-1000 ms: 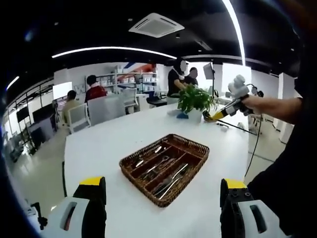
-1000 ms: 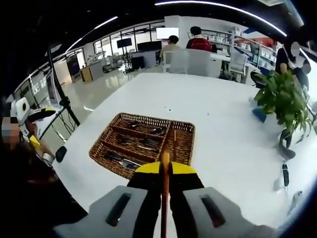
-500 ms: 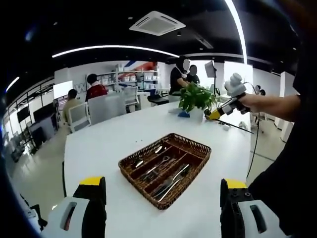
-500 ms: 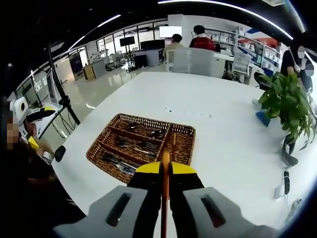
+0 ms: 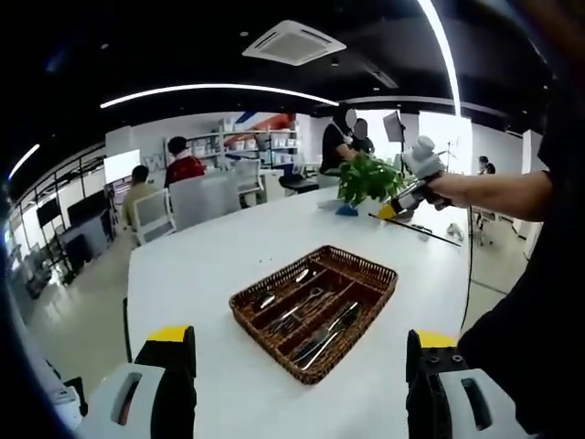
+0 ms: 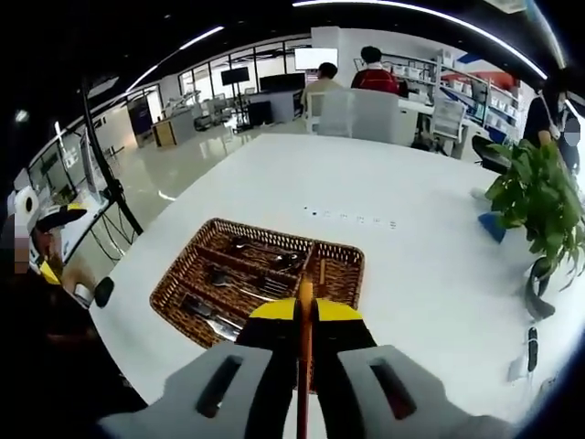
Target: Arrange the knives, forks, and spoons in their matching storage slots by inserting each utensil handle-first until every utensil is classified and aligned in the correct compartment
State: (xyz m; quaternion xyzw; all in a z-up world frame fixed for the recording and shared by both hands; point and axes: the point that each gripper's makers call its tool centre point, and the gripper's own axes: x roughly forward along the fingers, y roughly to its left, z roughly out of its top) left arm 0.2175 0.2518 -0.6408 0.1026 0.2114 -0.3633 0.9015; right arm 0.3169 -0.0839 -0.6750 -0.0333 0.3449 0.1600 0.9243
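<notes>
Wicker brown utensil tray (image 6: 260, 279) is sitting mid-frame, straight ahead of our right gripper (image 6: 305, 311), which is pinching a thin orange-handled utensil (image 6: 304, 366) lengthwise toward it; our left gripper (image 5: 297, 361) is hanging wide open.

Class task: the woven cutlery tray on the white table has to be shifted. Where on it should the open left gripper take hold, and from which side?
Best guess: the left gripper, jaws wide apart, should pinch the woven cutlery tray at its near rim, coming from above. The rim stands up thin and bare, while cutlery fills the slots.
</notes>
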